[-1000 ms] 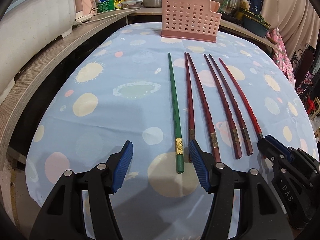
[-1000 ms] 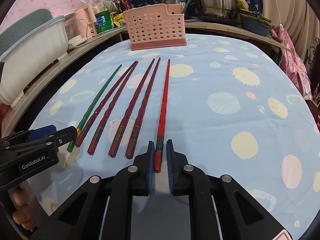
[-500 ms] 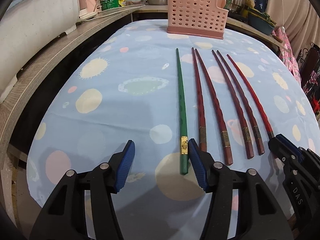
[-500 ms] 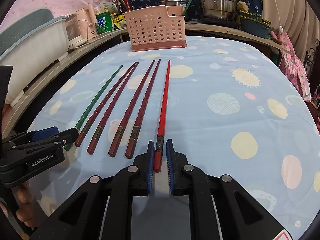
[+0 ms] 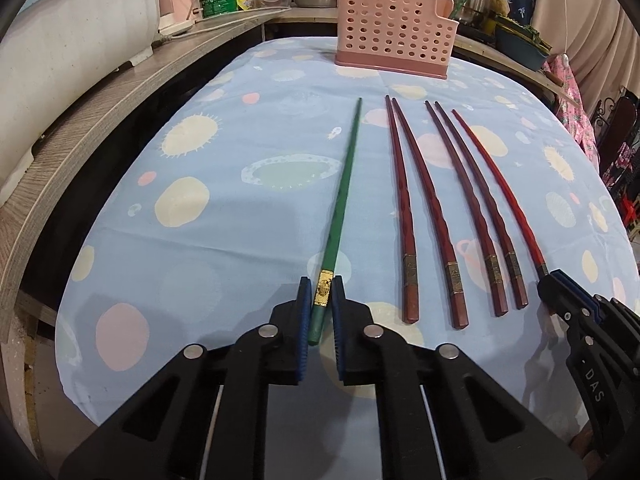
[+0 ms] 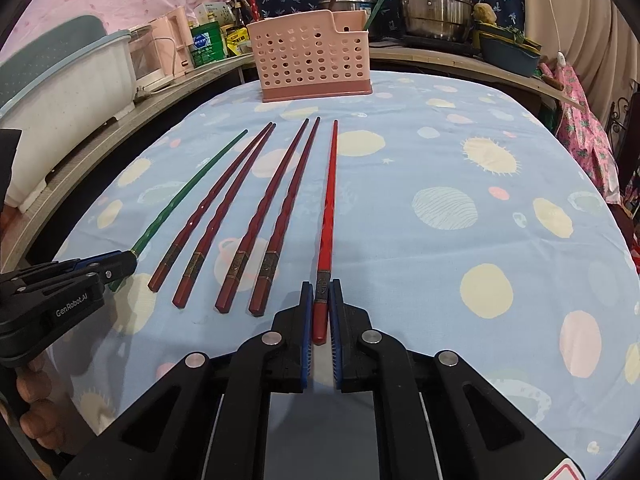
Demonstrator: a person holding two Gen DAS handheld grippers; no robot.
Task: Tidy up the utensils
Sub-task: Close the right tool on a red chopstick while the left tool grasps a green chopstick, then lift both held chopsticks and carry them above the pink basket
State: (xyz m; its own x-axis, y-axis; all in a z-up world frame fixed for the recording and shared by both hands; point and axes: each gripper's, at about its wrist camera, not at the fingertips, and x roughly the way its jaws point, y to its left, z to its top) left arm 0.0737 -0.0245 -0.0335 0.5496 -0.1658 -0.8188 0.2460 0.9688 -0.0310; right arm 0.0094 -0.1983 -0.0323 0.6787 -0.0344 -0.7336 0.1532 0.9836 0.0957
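Several chopsticks lie side by side on the blue spotted tablecloth [image 5: 224, 240]. My left gripper [image 5: 321, 292] is shut on the thick end of the green chopstick [image 5: 344, 184], which rests on the cloth. My right gripper [image 6: 321, 294] is shut on the thick end of the bright red chopstick [image 6: 329, 200], which also lies flat. Between them lie two pairs of dark red chopsticks [image 5: 404, 200] [image 5: 472, 200]. A pink perforated utensil basket [image 5: 394, 36] stands upright at the far end of the table. The right gripper also shows in the left wrist view [image 5: 560, 284], and the left gripper shows in the right wrist view [image 6: 120, 266].
A wooden counter [image 5: 100, 112] runs along the left with a large white tub [image 5: 60, 40], bottles and a pink appliance. Steel pots [image 6: 432, 0] and a green dish stand behind the basket. Pink patterned cloth [image 6: 584, 128] hangs at the right table edge.
My left gripper has shifted right and closed on the green chopstick, whose far end now leans slightly right. My right gripper stays shut on the red chopstick.
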